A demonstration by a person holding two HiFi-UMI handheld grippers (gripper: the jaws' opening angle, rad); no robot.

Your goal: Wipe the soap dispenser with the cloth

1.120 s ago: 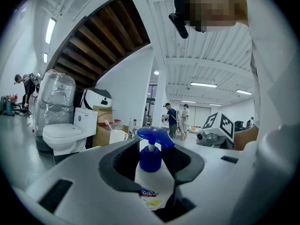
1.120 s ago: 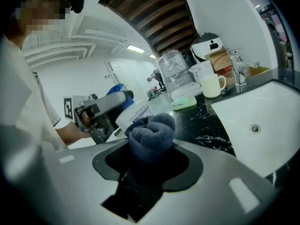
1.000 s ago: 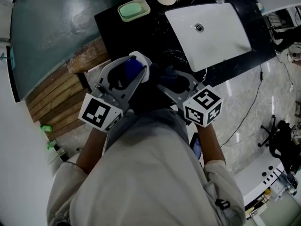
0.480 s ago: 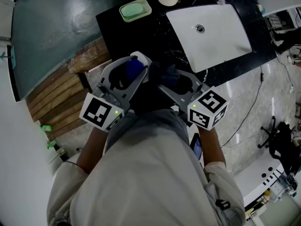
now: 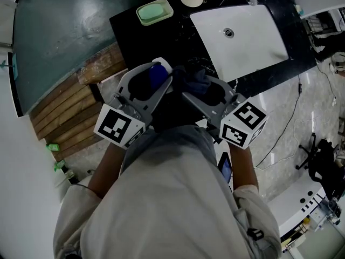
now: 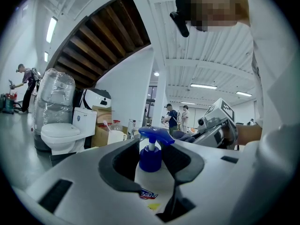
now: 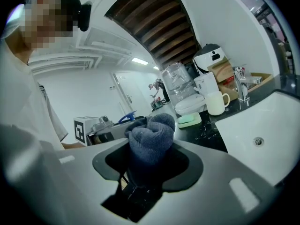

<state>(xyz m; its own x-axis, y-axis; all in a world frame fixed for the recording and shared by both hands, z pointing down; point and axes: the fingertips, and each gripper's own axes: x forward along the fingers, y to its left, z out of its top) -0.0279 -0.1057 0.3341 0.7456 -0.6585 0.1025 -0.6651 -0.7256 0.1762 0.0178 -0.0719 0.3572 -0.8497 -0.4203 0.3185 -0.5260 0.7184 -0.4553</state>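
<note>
Black tabletop [image 5: 128, 36], white sink [image 5: 245, 45] at 1 o'clock. Left gripper [image 6: 154, 172] jaws wide, clamping blue-pump soap dispenser [image 6: 150, 157]; right gripper [image 7: 149, 167] jaws pinching grey cloth [image 7: 151, 134].

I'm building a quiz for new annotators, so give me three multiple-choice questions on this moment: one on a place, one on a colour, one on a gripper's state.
1. In the head view, where is the pale green soap dish relative to the white sink basin?
A) left of it, on the black counter
B) inside it
C) on the floor

2. What colour is the pump of the white soap dispenser?
A) red
B) blue
C) yellow

3. What state is the right gripper in?
A) open and empty
B) shut with nothing in it
C) shut on the rolled dark grey cloth

Answers: 1 A, the dish lies on the counter left of the basin; 2 B, the left gripper view shows a blue pump; 3 C, the cloth sits pinched between its jaws.
</note>
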